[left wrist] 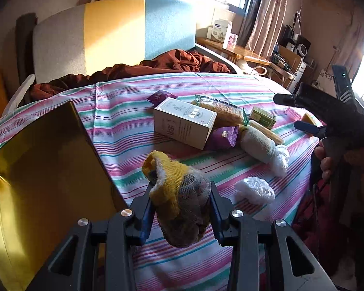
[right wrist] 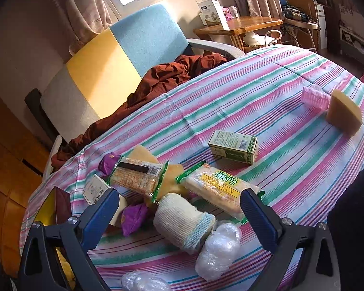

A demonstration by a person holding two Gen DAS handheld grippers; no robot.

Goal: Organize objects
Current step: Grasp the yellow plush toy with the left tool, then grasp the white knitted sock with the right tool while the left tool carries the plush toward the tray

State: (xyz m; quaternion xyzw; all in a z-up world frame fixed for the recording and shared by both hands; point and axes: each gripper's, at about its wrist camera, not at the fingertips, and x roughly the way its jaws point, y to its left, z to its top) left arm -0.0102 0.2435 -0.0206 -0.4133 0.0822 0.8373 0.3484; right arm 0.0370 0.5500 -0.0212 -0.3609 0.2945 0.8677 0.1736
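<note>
My left gripper (left wrist: 180,202) is shut on a yellow and grey rolled sock (left wrist: 179,194), held above the striped bed sheet (left wrist: 133,121), beside an open gold box (left wrist: 43,160) on its left. My right gripper (right wrist: 179,208) is open and empty, hovering over a white rolled sock (right wrist: 182,220) and a clear plastic bag (right wrist: 218,249). It also shows in the left wrist view (left wrist: 298,111) at the right. A pile lies mid-bed: a white carton (left wrist: 184,123), cracker packs (right wrist: 136,177), a wafer pack (right wrist: 220,191), purple sachets (right wrist: 133,218) and a green box (right wrist: 233,146).
A pink hair roller (right wrist: 314,97) and a yellow sponge (right wrist: 343,115) lie at the far right of the bed. A brown blanket (left wrist: 172,63) is bunched at the headboard (left wrist: 114,31). A wooden bedside table (right wrist: 240,26) carries boxes. A second plastic bag (left wrist: 254,190) lies near the left gripper.
</note>
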